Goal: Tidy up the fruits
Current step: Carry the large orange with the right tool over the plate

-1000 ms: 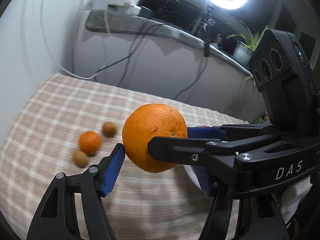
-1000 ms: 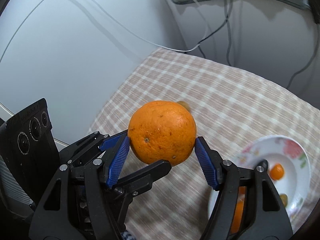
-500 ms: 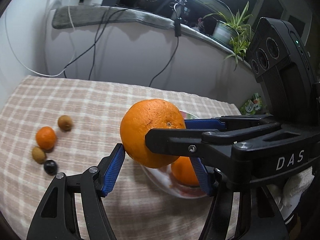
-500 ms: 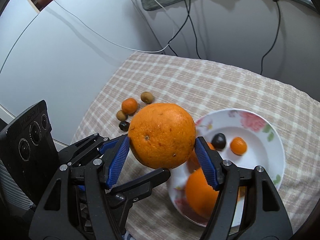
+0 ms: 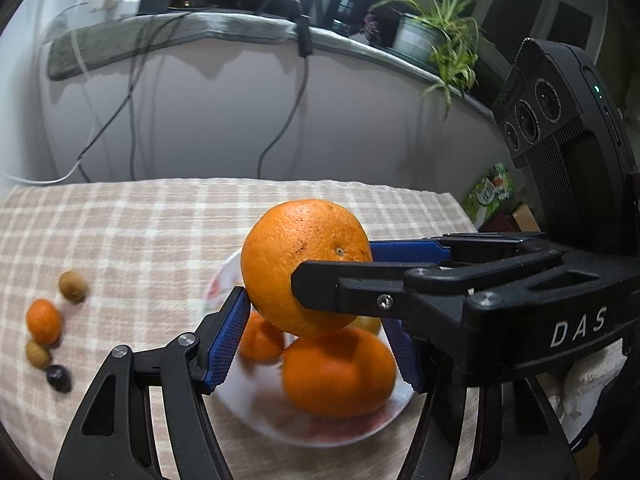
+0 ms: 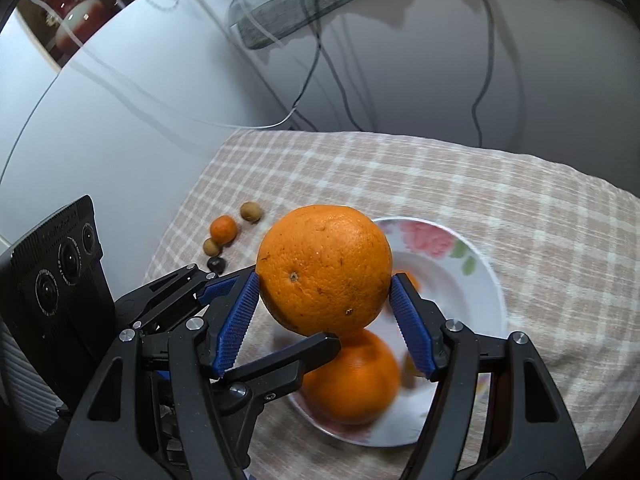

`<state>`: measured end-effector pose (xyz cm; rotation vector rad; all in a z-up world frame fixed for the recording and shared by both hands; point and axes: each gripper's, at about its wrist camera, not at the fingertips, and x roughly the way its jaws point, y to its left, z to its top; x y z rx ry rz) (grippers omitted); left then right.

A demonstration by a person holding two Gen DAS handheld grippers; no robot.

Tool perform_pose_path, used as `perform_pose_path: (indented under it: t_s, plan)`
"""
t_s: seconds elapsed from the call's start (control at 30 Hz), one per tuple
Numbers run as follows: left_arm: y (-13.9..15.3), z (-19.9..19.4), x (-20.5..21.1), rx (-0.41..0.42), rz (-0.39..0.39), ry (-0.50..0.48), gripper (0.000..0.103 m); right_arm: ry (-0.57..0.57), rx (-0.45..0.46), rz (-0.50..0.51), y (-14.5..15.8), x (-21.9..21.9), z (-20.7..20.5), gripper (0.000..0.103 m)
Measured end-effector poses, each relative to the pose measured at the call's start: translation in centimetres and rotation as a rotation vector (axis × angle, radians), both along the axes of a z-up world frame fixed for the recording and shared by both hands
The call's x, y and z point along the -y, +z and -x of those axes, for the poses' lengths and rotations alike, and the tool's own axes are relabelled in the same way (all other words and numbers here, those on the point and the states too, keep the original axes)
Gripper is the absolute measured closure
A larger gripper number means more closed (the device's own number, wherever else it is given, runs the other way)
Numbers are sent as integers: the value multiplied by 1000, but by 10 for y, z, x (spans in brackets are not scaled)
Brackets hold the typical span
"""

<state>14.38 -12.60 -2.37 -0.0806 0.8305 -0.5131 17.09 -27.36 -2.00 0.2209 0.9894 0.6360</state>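
One large orange point(image 5: 306, 266) is held between both grippers, above a white flowered plate point(image 6: 476, 280). My left gripper point(image 5: 316, 336) and my right gripper point(image 6: 324, 320) are each shut on it, their fingers crossing under it. The same orange shows in the right wrist view point(image 6: 324, 268). On the plate lie another large orange point(image 5: 340, 372), also in the right wrist view point(image 6: 352, 380), and a small tangerine point(image 5: 262, 340). Part of the plate is hidden behind the held orange.
On the checked tablecloth point(image 5: 152, 232) left of the plate lie a small tangerine point(image 5: 43, 320), two brown fruits point(image 5: 73, 286) point(image 5: 38, 354) and a dark fruit point(image 5: 59, 378). A wall with cables and a ledge point(image 5: 180, 32) stands behind the table.
Both grippers have carried the orange rightwards from over the bare cloth to over the plate. The loose small fruits have slid to the left of view.
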Motion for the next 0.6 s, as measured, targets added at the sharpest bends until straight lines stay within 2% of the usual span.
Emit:
perform_pose_path:
  t_s: [0.6]
  plan:
    - [-10, -4, 62, -27, -55, -124, 38, -115, -35, -27, -12, 65, -6, 33]
